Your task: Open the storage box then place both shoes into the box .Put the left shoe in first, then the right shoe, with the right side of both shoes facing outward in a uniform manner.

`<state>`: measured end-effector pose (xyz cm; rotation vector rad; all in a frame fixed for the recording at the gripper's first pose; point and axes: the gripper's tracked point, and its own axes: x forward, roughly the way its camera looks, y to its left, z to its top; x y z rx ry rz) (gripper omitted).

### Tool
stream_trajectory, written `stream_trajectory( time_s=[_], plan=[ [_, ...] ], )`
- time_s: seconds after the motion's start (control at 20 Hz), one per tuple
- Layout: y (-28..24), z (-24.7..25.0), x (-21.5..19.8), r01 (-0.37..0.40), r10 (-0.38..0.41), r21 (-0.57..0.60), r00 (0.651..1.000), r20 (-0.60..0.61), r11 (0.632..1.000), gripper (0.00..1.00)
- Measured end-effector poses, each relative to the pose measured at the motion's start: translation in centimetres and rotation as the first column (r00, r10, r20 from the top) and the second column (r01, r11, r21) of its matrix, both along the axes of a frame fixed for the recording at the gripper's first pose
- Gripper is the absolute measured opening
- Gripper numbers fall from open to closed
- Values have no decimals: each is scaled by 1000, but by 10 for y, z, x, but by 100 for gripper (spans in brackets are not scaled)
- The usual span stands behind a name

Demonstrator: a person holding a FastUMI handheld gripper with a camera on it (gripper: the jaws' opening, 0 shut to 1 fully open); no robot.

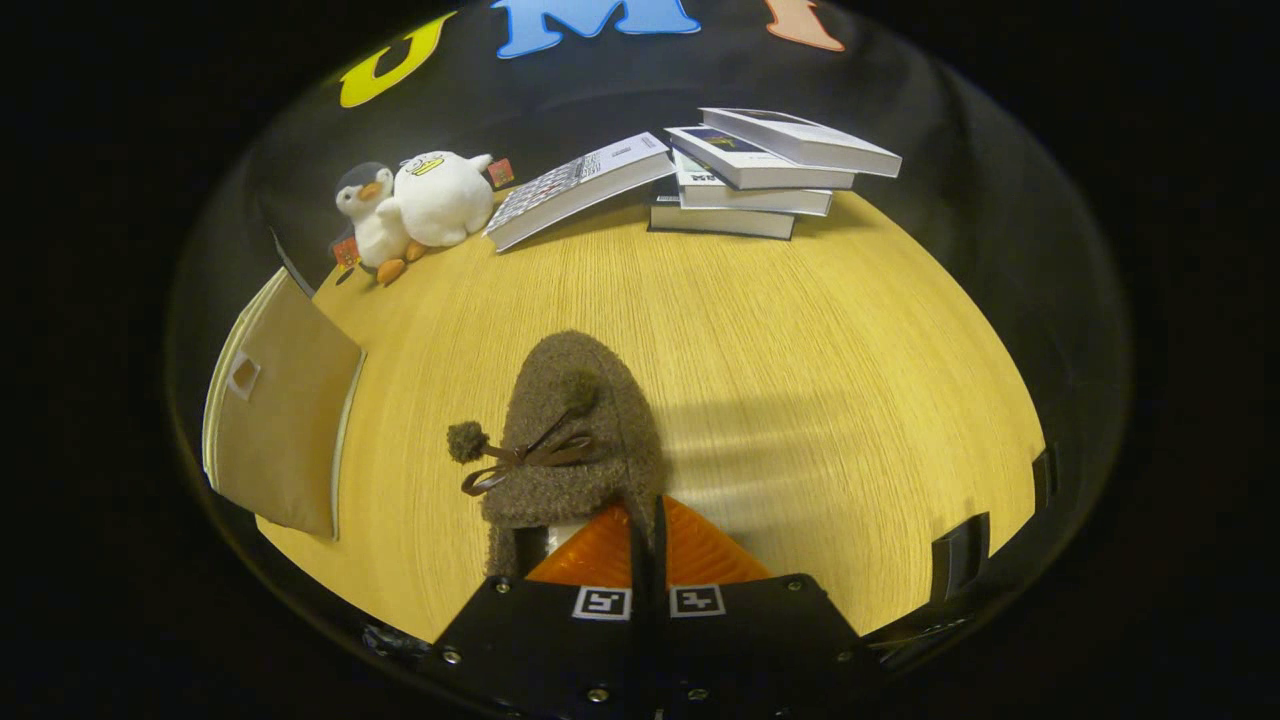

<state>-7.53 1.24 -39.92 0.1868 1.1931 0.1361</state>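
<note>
A brown fuzzy shoe (pixel 575 430) with a ribbon bow and two pom-poms sits just ahead of my fingers, its toe pointing away toward the back of the wooden table (pixel 800 380). My gripper (pixel 645 508) is shut on the shoe, with the fingers pressed together on the rim of its opening on the right side. A beige fabric storage box (pixel 285 425) with a small handle slot stands to the left of the shoe, near the table's left edge. I cannot tell whether the box is open.
Two plush toys, a penguin (pixel 370 220) and a white duck (pixel 440 198), sit at the back left. A leaning book (pixel 575 190) and a stack of books (pixel 760 170) lie at the back. Dark clips (pixel 960 555) sit on the table's right edge.
</note>
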Motion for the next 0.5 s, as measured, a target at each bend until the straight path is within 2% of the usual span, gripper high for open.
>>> stream_trajectory(
  time_s=[0.25,0.5],
  plan=[
    [17,35,14,86,-88,111,996,17,990,0],
    [44,87,33,96,-109,187,992,61,978,0]
  ],
)
